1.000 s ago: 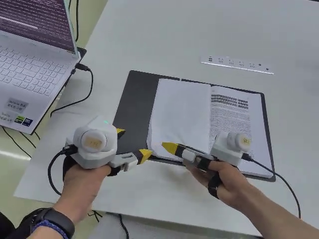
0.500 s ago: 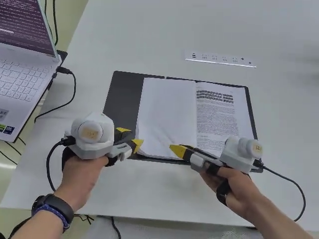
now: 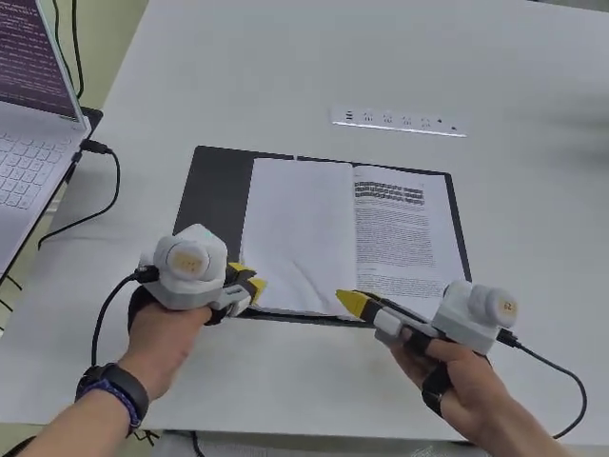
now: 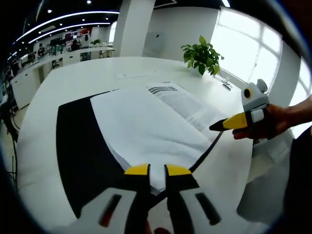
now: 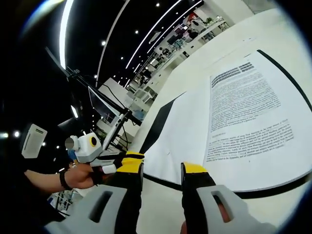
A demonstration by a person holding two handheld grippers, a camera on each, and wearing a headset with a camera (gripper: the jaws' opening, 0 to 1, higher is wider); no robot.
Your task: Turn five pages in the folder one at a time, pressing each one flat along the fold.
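White page (image 3: 300,233) lay turned as the right gripper (image 3: 348,302), jaws apart and empty like the left gripper (image 3: 249,284), slid to the near end of the folder (image 3: 214,200) fold, seemingly for pressing.

Laptop (image 3: 24,152): cut off by the left edge. Print on the right page (image 3: 400,238): too small to read. The left gripper (image 3: 250,286) hides the near left corner of the folder (image 3: 214,190).

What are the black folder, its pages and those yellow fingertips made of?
Folder: matte black, probably plastic or coated card; it shows no shine. Pages: thin white paper, one printed with text. Fingertips: smooth yellow plastic by the look, possibly rubbery.
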